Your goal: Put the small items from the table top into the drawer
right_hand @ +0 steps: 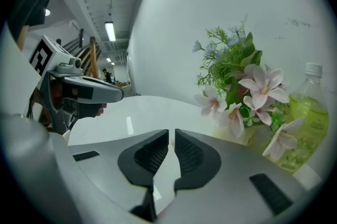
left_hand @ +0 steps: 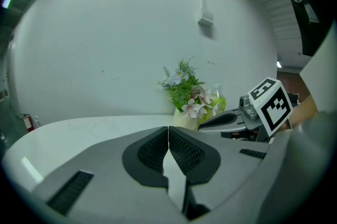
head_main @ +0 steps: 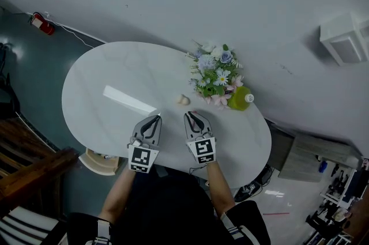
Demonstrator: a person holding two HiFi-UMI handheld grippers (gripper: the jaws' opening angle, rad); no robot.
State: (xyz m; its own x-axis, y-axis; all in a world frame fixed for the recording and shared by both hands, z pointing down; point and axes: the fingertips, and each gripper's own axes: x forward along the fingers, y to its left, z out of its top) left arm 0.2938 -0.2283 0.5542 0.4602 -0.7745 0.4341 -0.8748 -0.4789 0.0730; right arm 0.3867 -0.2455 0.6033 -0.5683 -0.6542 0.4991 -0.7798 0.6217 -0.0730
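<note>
A small beige item (head_main: 183, 100) lies on the white oval table (head_main: 104, 117), just in front of the flower vase. My left gripper (head_main: 157, 117) hovers over the table's near edge, shut with nothing between its pads (left_hand: 156, 150). My right gripper (head_main: 189, 115) is beside it, a little nearer the beige item, also shut and empty. In the left gripper view the right gripper (left_hand: 231, 120) shows at the right. In the right gripper view the left gripper (right_hand: 84, 88) shows at the left. No drawer is visible in any view.
A vase of artificial flowers (head_main: 214, 75) and a green-yellow bottle (head_main: 240, 98) stand at the table's far right, close to the wall. A beige seat (head_main: 98, 161) sits under the near left edge. A grey cabinet (head_main: 314, 157) stands to the right.
</note>
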